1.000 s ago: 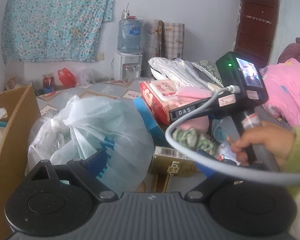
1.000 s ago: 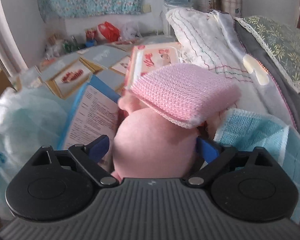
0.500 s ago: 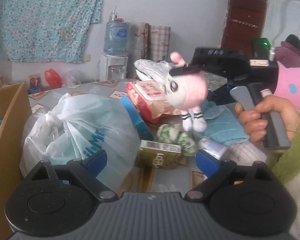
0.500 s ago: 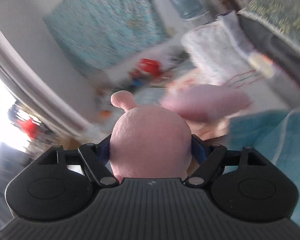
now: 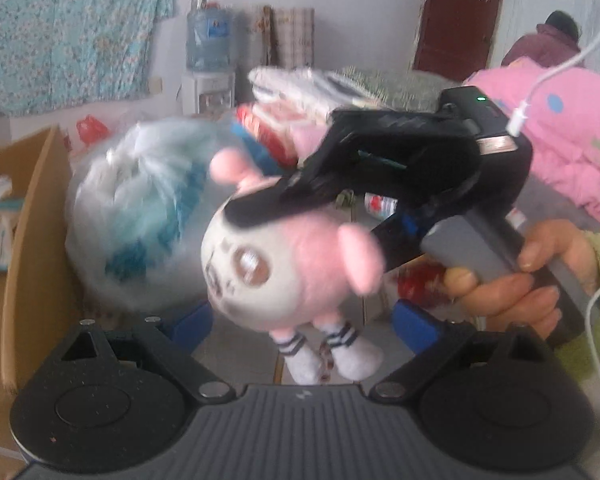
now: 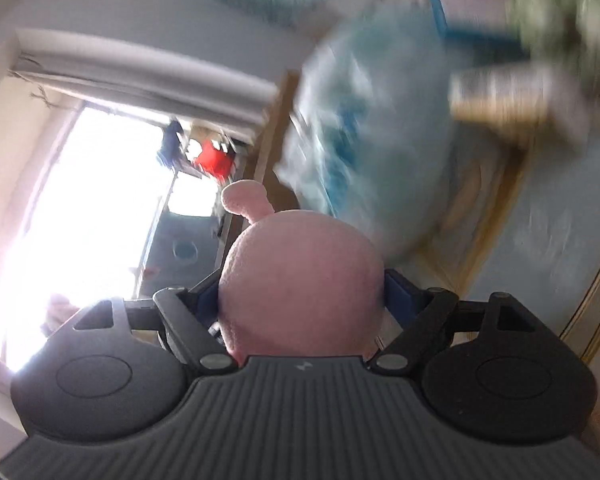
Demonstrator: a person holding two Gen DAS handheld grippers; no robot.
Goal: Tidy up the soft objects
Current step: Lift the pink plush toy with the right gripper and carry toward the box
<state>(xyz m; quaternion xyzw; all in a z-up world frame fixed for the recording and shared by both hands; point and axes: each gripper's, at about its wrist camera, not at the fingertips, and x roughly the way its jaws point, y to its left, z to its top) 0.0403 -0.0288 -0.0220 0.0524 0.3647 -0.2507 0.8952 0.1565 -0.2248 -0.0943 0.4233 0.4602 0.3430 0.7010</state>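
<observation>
The left gripper (image 5: 302,322) stands wide with nothing between its jaws. Just beyond it hangs a pink plush toy (image 5: 284,264), head clamped in the right gripper (image 6: 302,294), whose jaws are easing apart. Behind sit a tied plastic bag (image 5: 140,216) and a cardboard box (image 5: 32,240).
</observation>
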